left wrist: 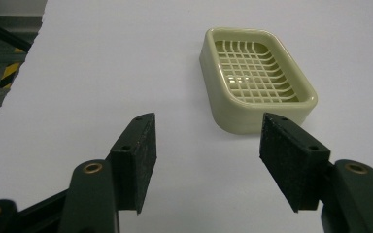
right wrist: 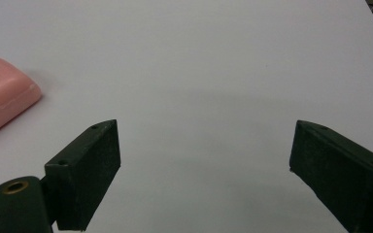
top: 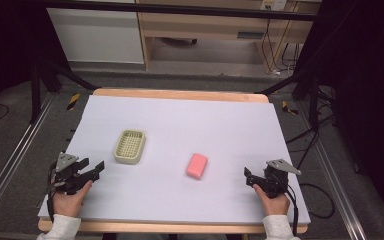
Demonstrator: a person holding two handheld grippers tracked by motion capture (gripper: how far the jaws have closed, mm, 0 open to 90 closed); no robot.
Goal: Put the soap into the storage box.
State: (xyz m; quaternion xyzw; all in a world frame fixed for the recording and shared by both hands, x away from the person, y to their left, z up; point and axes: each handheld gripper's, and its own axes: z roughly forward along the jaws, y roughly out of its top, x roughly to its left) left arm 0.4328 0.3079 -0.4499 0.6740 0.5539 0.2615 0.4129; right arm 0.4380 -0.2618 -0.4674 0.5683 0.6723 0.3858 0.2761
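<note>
A pale green soap dish (top: 129,146) with a grid bottom lies empty on the left half of the white table (top: 190,117). A pink bar of soap (top: 197,165) lies flat near the middle, right of the dish. My left gripper (top: 92,168) rests at the front left, open and holding nothing, a short way left of the dish. In the left gripper view the dish (left wrist: 255,77) sits ahead and to the right of the open left gripper (left wrist: 206,131). My right gripper (top: 248,176) stands open at the front right. The soap (right wrist: 2,94) lies off to the left of the right gripper (right wrist: 204,141).
The white sheet covers a wooden tabletop whose edge (top: 180,93) shows at the back. Black frame struts (top: 55,70) stand at both back corners. Cables (top: 310,145) trail on the floor at the right. A wooden desk (top: 205,25) stands behind.
</note>
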